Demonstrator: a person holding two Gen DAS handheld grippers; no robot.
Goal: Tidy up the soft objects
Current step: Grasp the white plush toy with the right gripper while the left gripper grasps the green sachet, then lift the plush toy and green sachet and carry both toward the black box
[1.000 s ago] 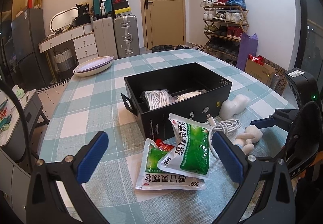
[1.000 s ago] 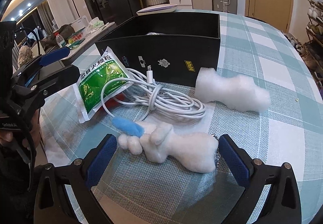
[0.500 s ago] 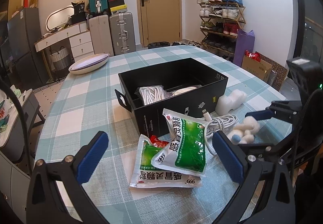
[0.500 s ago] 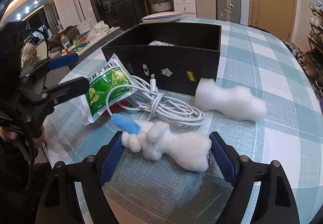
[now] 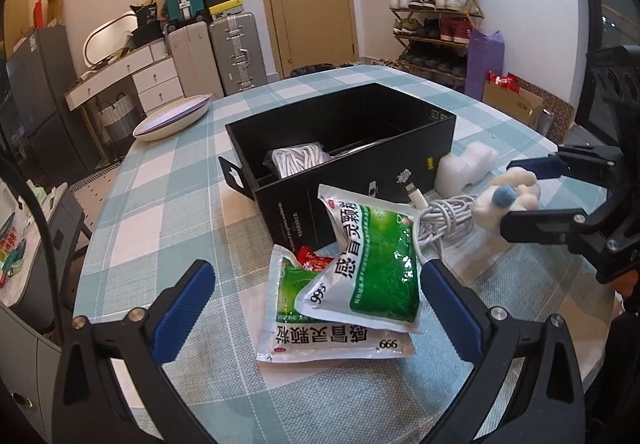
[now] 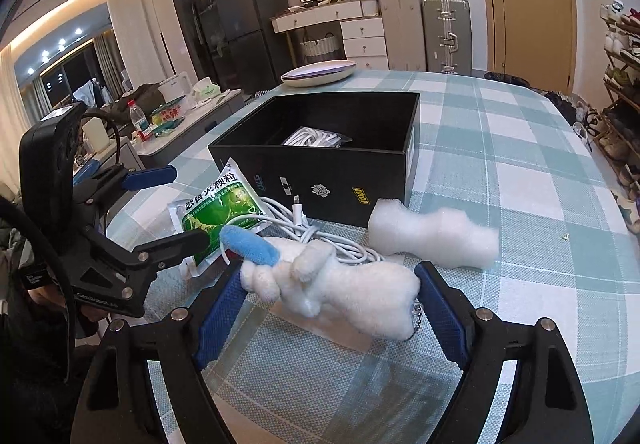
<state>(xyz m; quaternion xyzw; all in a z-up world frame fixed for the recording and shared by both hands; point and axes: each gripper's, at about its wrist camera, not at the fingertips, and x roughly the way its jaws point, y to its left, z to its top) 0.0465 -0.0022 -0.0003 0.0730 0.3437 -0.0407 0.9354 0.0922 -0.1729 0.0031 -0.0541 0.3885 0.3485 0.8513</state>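
White plush toy (image 6: 352, 292) pinched and lifted by right gripper (image 6: 332, 308); left gripper (image 5: 316, 308) spread, idle; next: carry into black box (image 6: 352, 179).

The black rectangular cardboard box (image 6: 320, 179) hides most of its inside behind its near wall; only part of a clear bag of white cord (image 6: 316, 139) shows. A small red packet (image 5: 310, 256) is mostly buried under the two green foil sachets (image 5: 372, 268). The left hand-held gripper (image 5: 316, 308) is cut off by the picture's bottom edge.
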